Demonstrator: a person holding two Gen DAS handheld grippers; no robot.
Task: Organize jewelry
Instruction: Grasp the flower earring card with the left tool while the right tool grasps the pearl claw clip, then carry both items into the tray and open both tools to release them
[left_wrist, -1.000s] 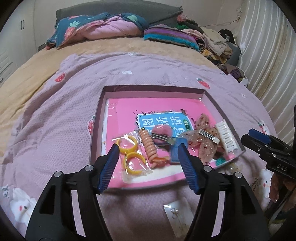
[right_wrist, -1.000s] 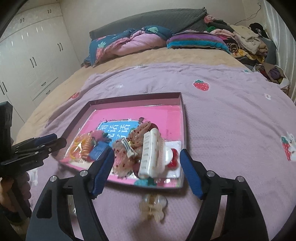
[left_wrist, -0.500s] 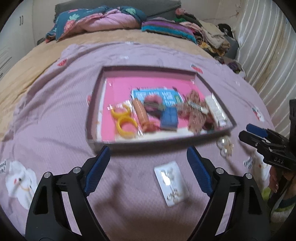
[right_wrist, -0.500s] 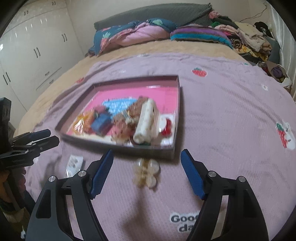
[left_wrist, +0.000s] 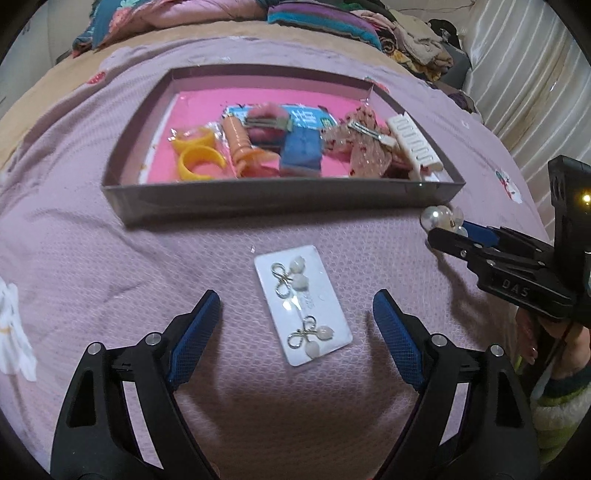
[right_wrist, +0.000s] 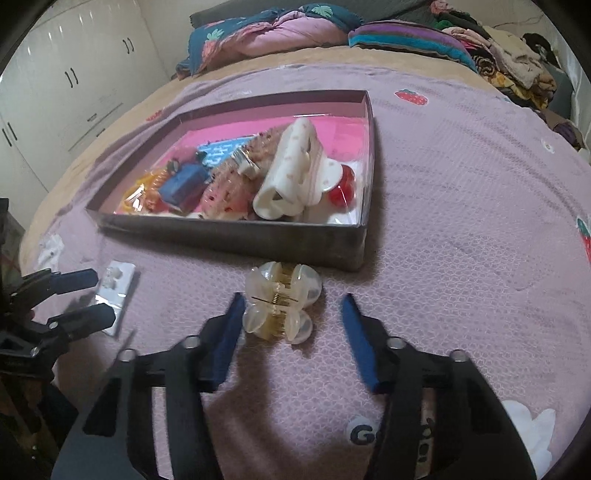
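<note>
Both grippers have dropped toward the bedspread since a second ago, when they hung over the tray; each is now poised over a piece lying in front of it. On the right, the clear hair claw (right_wrist: 281, 307), made of rounded translucent lobes around a gold spring hinge, lies on the purple bedspread (right_wrist: 461, 229) just short of the tray's near wall. The right gripper (right_wrist: 291, 339) straddles it, and its jaws have just been closing: the left pad sits against or right beside the claw's edge, the right pad plainly apart from it, so nothing is clamped. Motion blur softens both blue pads.

On the left, the white earring card (left_wrist: 302, 310), a glossy rounded rectangle carrying two gold looped earrings with pale stones, lies flat on the bedspread. The left gripper (left_wrist: 295, 332) hangs over it with jaws wide apart, its ribbed blue pads clear of the card on either side.

Beyond both lies the shallow grey tray (left_wrist: 280, 201) with a pink floor, holding yellow rings, an orange coil tie, a blue block, a netted bow clip and a cream claw clip; its contents overlap and are blurred, so smaller pieces are hard to make out. In the left view the right gripper's tip hides most of the clear claw. The quilted bedspread bears strawberry prints; a hand and fuzzy sleeve are cut off at the right edge.
</note>
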